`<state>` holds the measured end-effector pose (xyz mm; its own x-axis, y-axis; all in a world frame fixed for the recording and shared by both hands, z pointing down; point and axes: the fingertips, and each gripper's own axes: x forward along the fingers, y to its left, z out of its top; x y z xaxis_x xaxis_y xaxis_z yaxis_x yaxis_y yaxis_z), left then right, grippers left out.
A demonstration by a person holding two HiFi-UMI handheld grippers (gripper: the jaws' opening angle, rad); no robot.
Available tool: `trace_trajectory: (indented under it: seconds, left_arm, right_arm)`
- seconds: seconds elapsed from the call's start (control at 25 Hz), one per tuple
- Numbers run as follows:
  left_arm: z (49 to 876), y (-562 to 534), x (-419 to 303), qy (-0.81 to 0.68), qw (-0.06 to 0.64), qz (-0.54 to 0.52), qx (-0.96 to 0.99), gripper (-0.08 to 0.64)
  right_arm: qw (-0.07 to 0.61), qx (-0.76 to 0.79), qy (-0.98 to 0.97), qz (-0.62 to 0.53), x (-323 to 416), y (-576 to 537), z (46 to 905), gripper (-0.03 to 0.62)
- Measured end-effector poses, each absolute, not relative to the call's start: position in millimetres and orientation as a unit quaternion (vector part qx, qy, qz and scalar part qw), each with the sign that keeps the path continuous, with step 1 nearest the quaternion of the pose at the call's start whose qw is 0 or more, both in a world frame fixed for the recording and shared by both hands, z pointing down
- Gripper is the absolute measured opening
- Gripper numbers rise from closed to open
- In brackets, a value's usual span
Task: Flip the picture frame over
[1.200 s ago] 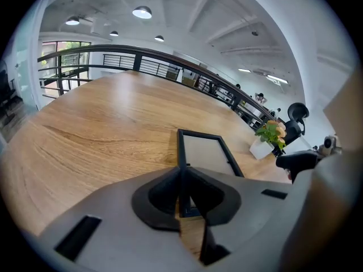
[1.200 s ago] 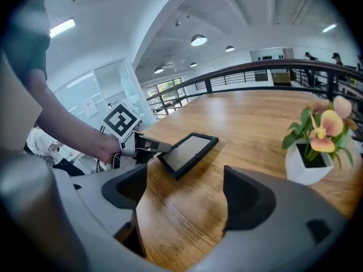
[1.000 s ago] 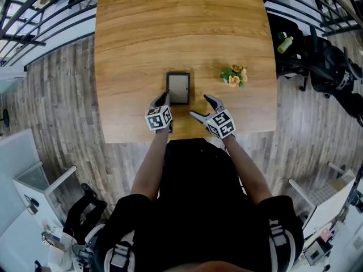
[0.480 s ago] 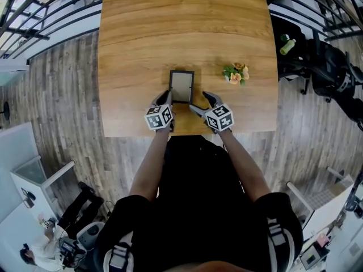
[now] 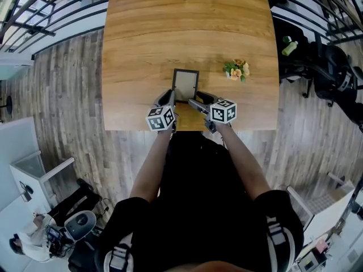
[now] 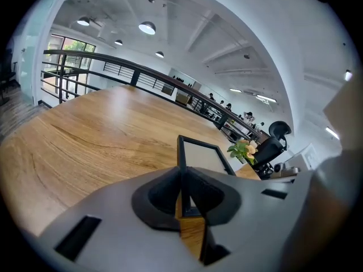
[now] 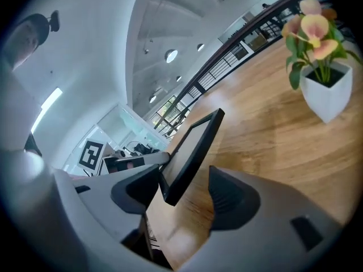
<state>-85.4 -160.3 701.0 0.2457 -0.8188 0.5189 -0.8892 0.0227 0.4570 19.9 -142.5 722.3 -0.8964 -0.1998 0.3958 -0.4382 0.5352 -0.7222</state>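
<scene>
Left gripper [image 6: 182,177] of mine is clamped thin on the near left edge of the picture frame [image 5: 185,84] — both dark pads press on the black moulding close to its corner. That near end is raised off the wooden table [image 5: 187,27], so the frame sits tilted, its pale panel facing up and toward me; whether the far edge touches the wood I cannot tell.

My right gripper [image 7: 181,191] is rolled onto its side at the frame's near right corner. Its jaws have just been closing, and the corner stands between them, close against the inner pad, with a clear gap to the outer one — not gripped.

Both grippers are at the table's near edge, just beside each other, with the frame reaching away from them. To the right of the frame, apart from it, a small white pot of peach-coloured flowers [image 5: 236,69] stands upright on the table.
</scene>
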Motion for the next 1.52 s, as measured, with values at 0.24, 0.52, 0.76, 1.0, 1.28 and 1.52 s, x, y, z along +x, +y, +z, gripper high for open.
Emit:
trace_trajectory:
  seconds: [0.24, 0.52, 0.76, 1.0, 1.28, 1.52]
  left_arm:
    - [691.6, -148.6, -77.2, -0.615, 0.358, 0.043, 0.702, 0.055]
    - [678.4, -137.7, -75.7, -0.623, 0.340, 0.032, 0.703, 0.055]
    - [671.9, -142.3, -70.0, -0.616, 0.325, 0.049, 0.715, 0.057]
    - [671.0, -152.7, -78.7, -0.607, 0.324, 0.066, 0.723, 0.057]
    - [660.3, -168.1, -73.4, -0.557, 0.322, 0.074, 0.762, 0.058]
    - [654.0, -181.9, -63.3, -0.499, 0.340, 0.069, 0.794, 0.081]
  right_arm:
    - [0.086, 0.164, -0.849, 0.495, 24.4, -136.5, 713.7, 0.186]
    - [0.057, 0.162, -0.851, 0.497, 27.6, -132.3, 696.3, 0.106]
    - [0.054, 0.185, -0.857, 0.478, 34.4, -139.5, 690.8, 0.080]
    - [0.082, 0.210, -0.861, 0.455, 37.8, -152.1, 697.1, 0.074]
    - [0.125, 0.239, -0.879, 0.395, 24.8, -161.9, 697.4, 0.074]
    - [0.138, 0.271, -0.883, 0.358, 14.1, -170.3, 695.3, 0.074]
